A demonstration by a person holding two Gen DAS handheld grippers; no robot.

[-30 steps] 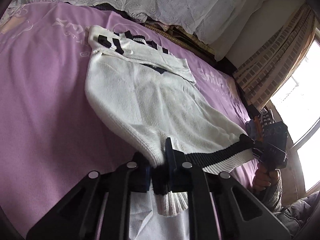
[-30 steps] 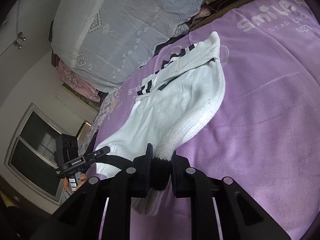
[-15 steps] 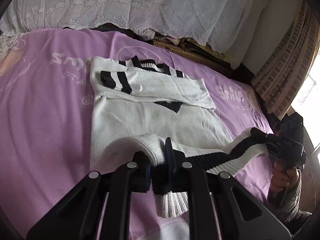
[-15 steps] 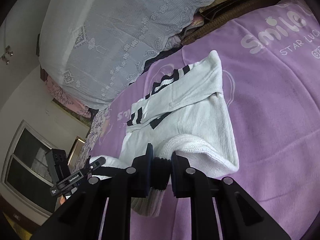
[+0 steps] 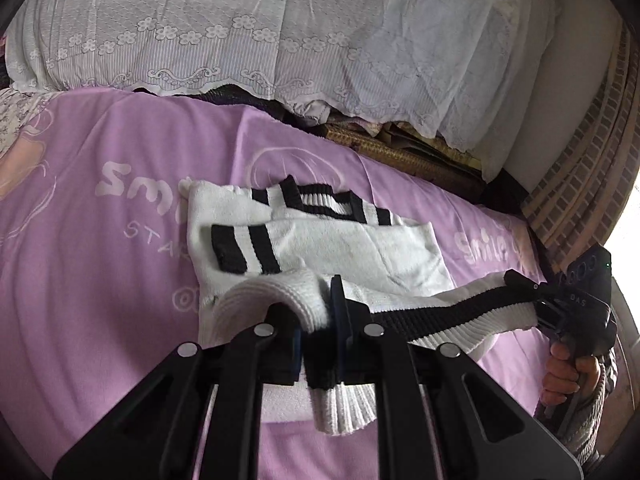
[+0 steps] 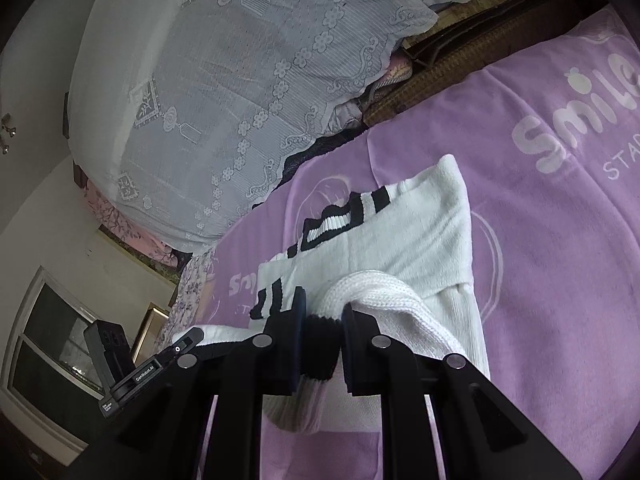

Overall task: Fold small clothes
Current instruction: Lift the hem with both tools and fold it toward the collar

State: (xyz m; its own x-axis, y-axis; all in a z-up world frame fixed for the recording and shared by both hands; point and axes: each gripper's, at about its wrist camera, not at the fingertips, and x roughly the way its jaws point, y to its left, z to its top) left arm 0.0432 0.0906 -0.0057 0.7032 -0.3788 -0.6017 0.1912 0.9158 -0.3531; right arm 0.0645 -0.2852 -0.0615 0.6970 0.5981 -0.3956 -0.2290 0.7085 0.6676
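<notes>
A white knit sweater (image 5: pixel 352 244) with black stripes lies on the purple blanket (image 5: pixel 100 280), its sleeves folded across the chest. My left gripper (image 5: pixel 316 308) is shut on the left corner of the black-and-white ribbed hem. The hem band stretches right to my right gripper (image 5: pixel 532 292), held by a hand (image 5: pixel 568 372). In the right wrist view my right gripper (image 6: pixel 322 316) is shut on the hem's black band, and the sweater (image 6: pixel 400 240) bulges in a roll just ahead of it. The left gripper (image 6: pixel 184 344) shows at the lower left. The lifted hem hangs over the sweater's lower body.
A pile of bedding under white lace cloth (image 5: pixel 280 40) lines the far side of the bed, with a woven mat (image 5: pixel 420 156) below it. A patterned curtain (image 5: pixel 580 184) hangs at the right. A window (image 6: pixel 48 352) is at the lower left of the right wrist view.
Both grippers have carried the hem up and forward toward the collar. The sweater's lower half now curls over its upper half, and the striped sleeves sit much closer.
</notes>
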